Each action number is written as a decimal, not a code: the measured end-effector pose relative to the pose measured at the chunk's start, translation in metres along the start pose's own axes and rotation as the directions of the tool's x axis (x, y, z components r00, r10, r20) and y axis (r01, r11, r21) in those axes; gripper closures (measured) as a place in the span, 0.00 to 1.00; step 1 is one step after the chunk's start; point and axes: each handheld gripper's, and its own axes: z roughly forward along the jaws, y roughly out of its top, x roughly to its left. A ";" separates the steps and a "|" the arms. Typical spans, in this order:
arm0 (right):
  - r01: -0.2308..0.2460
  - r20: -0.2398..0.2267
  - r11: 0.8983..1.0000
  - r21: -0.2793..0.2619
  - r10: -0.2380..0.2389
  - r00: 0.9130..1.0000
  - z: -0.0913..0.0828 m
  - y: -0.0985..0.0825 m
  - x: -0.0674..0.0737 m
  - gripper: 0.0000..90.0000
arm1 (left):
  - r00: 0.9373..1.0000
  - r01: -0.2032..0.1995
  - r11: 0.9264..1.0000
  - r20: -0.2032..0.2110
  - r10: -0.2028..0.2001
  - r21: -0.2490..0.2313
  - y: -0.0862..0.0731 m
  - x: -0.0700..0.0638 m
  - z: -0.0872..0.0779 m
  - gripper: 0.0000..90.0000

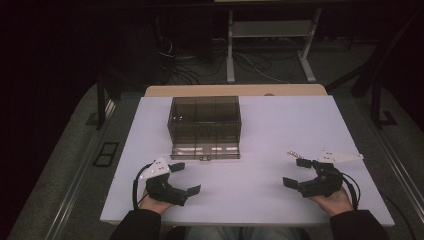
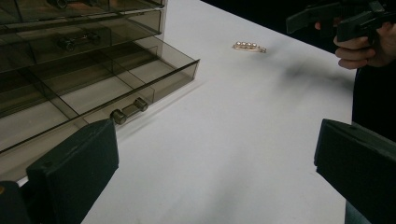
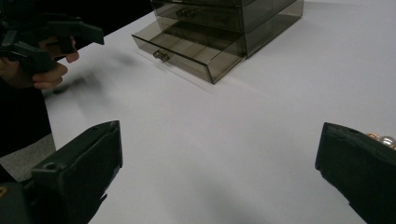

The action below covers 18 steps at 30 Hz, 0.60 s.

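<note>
On the white counter point(image 1: 260, 145), near edge, we hold both tongs low and released, jaws spread wide, nothing between them. Left tongs point(image 1: 185, 179) sit just near-left of the smoky drawer box point(image 1: 204, 125), whose bottom drawer point(image 1: 205, 151) stands pulled out toward us. Pearl hair clip point(image 1: 294, 154) lies on the bare counter to the right of the box, just beyond the right tongs point(image 1: 297, 172), its long axis running roughly left-to-right, slightly slanted. Right hand is clearly the nearer one. We judge the clip is meant for the open drawer; a short reach forward by the right tongs should get it.
</note>
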 end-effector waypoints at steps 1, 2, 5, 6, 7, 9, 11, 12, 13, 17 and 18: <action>-0.002 -0.002 1.000 0.001 0.002 1.000 0.000 0.000 0.000 0.00 | 1.000 0.000 1.000 0.000 0.000 0.000 0.000 0.000 0.000 0.00; -0.005 -0.002 1.000 0.002 0.005 1.000 0.000 0.000 0.000 0.00 | 1.000 -0.005 1.000 -0.003 0.005 0.006 0.000 0.000 0.000 0.00; -0.003 0.001 1.000 -0.003 0.003 1.000 0.000 0.000 0.000 0.00 | 1.000 -0.004 1.000 -0.001 0.004 0.004 0.000 0.000 -0.001 0.00; -0.005 0.003 1.000 -0.004 0.005 1.000 0.000 0.000 0.000 0.00 | 1.000 -0.004 1.000 -0.003 0.004 0.004 0.000 0.000 -0.001 0.00; -0.010 0.004 1.000 -0.002 0.010 1.000 0.000 0.000 0.000 0.00 | 1.000 -0.004 1.000 -0.002 0.004 0.004 0.000 0.000 -0.001 0.00; -0.012 0.005 1.000 -0.003 0.012 1.000 0.000 0.000 0.000 0.00 | 1.000 -0.004 1.000 -0.002 0.004 0.005 0.000 0.000 -0.001 0.00; -0.014 0.006 1.000 -0.005 0.014 1.000 0.000 0.000 0.000 0.00 | 1.000 -0.005 1.000 -0.002 0.005 0.009 0.000 0.000 0.000 0.00; -0.013 0.005 1.000 -0.005 0.013 1.000 -0.001 0.000 0.000 0.00 | 1.000 -0.006 1.000 -0.004 0.006 0.009 0.000 0.000 0.000 0.00; -0.014 0.004 1.000 -0.006 0.014 1.000 -0.001 0.000 0.000 0.00 | 1.000 -0.006 1.000 -0.004 0.006 0.009 0.000 0.000 0.000 0.00; -0.015 0.003 1.000 0.000 0.015 1.000 0.000 0.000 0.001 0.00 | 1.000 -0.001 1.000 0.002 0.001 0.005 0.001 -0.001 0.001 0.00; -0.013 0.002 1.000 0.002 0.013 1.000 0.000 0.000 0.001 0.00 | 1.000 -0.001 1.000 0.002 0.001 0.005 0.001 -0.001 0.001 0.00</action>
